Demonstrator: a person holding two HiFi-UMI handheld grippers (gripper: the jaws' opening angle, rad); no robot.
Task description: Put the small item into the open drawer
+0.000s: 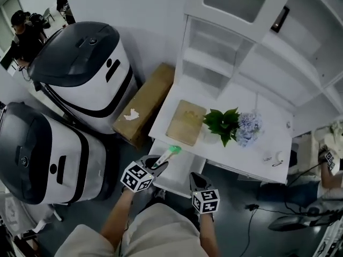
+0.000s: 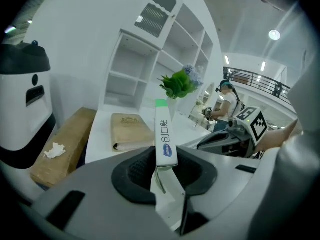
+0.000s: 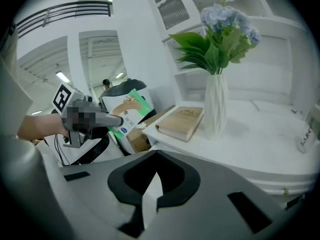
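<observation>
The small item is a flat white box with a green end (image 1: pixel 172 152). My left gripper (image 1: pixel 161 163) is shut on it and holds it just above the open white drawer (image 1: pixel 181 176) under the desk's front edge. In the left gripper view the box (image 2: pixel 165 136) stands on edge between the jaws, green end pointing away. My right gripper (image 1: pixel 197 182) hangs over the drawer's right side, shut with nothing in it. In the right gripper view the left gripper (image 3: pixel 97 120) carries the box (image 3: pixel 127 115) at the left.
The white desk (image 1: pixel 268 138) carries a tan book (image 1: pixel 186 122), a vase with green leaves and blue flowers (image 1: pixel 228 126) and a small cup (image 1: pixel 277 157). A white shelf unit (image 1: pixel 214 58) rises behind it. A cardboard box (image 1: pixel 146 103) and two large white-and-black machines (image 1: pixel 80 68) stand at the left.
</observation>
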